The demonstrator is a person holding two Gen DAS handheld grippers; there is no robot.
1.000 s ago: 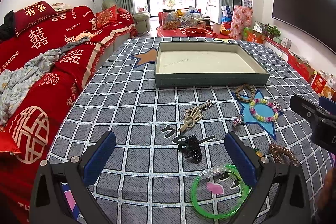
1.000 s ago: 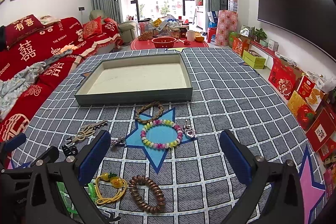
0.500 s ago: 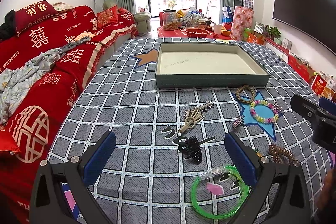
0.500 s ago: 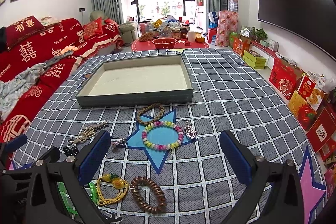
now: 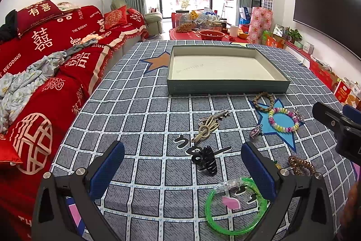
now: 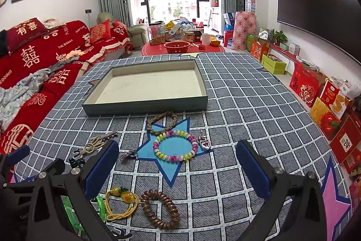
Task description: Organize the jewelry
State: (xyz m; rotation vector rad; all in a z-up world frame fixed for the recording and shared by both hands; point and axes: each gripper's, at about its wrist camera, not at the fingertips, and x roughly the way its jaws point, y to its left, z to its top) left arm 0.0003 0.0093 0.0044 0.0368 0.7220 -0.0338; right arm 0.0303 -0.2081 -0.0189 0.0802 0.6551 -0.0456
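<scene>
- left gripper: two black angular arms, each ending in a flat rectangular pad of textured blue.
- a round silver screw sits on each arm near the pad base, with a second one further out by the edge.
- triangular cut-outs show in the black frame low on both sides.
- right gripper: same build, black arms, blue textured fingers, silver screws at the joints.
- seen from the left wrist view, the right gripper's body is a black block with a small screw and a blue pad tip.
- faint pale lettering marks the black housing at the left edge of the right wrist view; unreadable.
</scene>
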